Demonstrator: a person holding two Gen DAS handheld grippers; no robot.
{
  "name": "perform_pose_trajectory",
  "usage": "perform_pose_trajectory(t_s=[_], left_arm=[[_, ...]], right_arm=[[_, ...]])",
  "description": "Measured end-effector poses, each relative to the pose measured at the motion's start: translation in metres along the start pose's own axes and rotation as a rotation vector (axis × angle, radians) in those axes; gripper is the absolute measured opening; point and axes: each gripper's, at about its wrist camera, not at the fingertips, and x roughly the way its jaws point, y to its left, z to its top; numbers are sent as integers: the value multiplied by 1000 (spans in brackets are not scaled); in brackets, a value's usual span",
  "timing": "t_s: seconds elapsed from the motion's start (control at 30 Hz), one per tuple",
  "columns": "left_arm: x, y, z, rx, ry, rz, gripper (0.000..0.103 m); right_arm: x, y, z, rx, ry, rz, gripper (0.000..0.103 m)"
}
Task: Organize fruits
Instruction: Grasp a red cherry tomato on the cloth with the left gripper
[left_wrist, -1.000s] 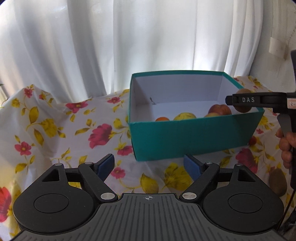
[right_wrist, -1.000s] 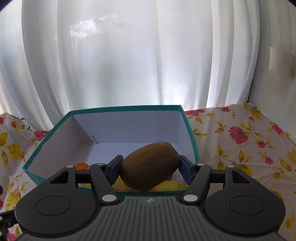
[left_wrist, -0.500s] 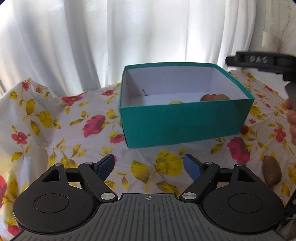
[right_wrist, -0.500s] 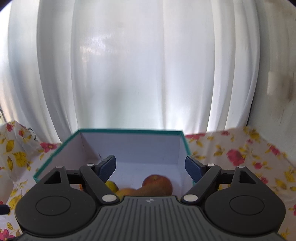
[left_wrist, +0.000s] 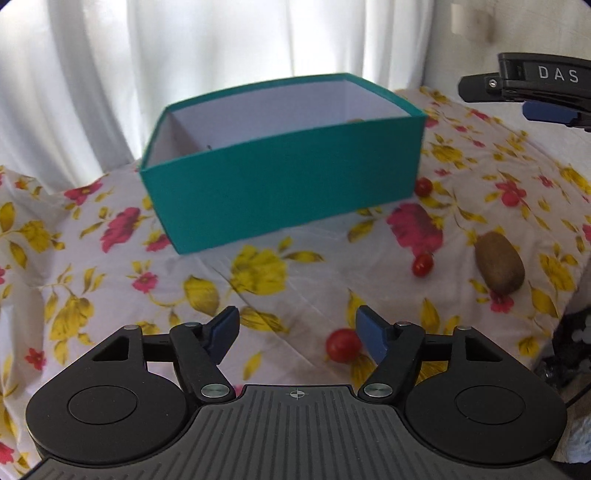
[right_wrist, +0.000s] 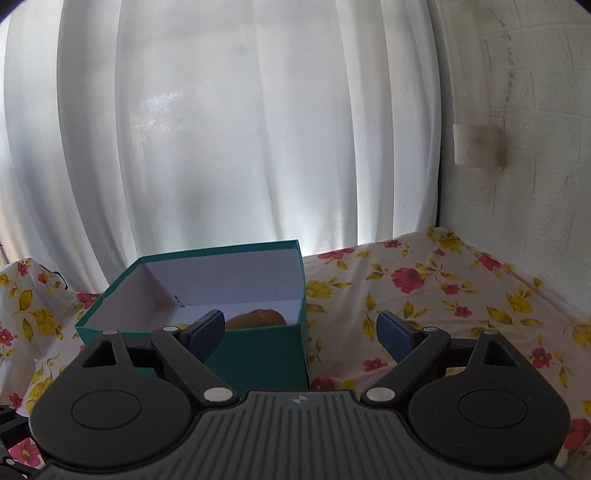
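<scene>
A teal box (left_wrist: 280, 173) stands on the flowered cloth. In the right wrist view the box (right_wrist: 258, 354) holds an orange-brown fruit (right_wrist: 258, 317). A brown kiwi (left_wrist: 499, 263) lies on the cloth right of the box. Three cherry tomatoes (left_wrist: 423, 186) (left_wrist: 422, 264) (left_wrist: 343, 345) lie in front of it. My left gripper (left_wrist: 297, 325) hovers low over the cloth, jaws closing. The nearest tomato sits just inside its right finger, untouched. My right gripper (right_wrist: 301, 328) is open, jaws still opening, with nothing between them. One of its fingers (left_wrist: 517, 79) shows at the upper right.
A white curtain (right_wrist: 221, 147) hangs right behind the box. A rough white wall (right_wrist: 517, 184) bounds the right side. The flowered cloth (left_wrist: 110, 258) is rumpled at the left, and its right edge drops off near the kiwi.
The right gripper let the kiwi go over the box, opened wide and drew back to the right. The left gripper sank toward the cloth, bringing the tomatoes into view, and its jaws narrowed.
</scene>
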Motion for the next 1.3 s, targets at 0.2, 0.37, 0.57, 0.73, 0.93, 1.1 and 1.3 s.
perform_pose_trajectory(t_s=[0.2, 0.37, 0.57, 0.73, 0.93, 1.1, 1.3], left_arm=[[9, -17, -8, 39, 23, -18, 69], [19, -24, -10, 50, 38, -23, 61], [35, -25, -13, 38, 78, -47, 45], [41, -25, -13, 30, 79, -71, 38], [43, -22, -12, 23, 72, -95, 33], [43, -22, -13, 24, 66, -101, 33], [40, -19, -10, 4, 82, -85, 29]], right_arm=[[-9, 6, -17, -16, 32, 25, 90], [-13, 8, -23, -29, 45, 28, 90], [-14, 12, -28, -50, 55, 42, 90], [-13, 15, -31, -50, 70, 47, 90], [-8, 15, -33, -54, 85, 44, 90], [-2, 17, -36, -54, 104, 51, 90], [7, 21, -37, -63, 125, 53, 90]])
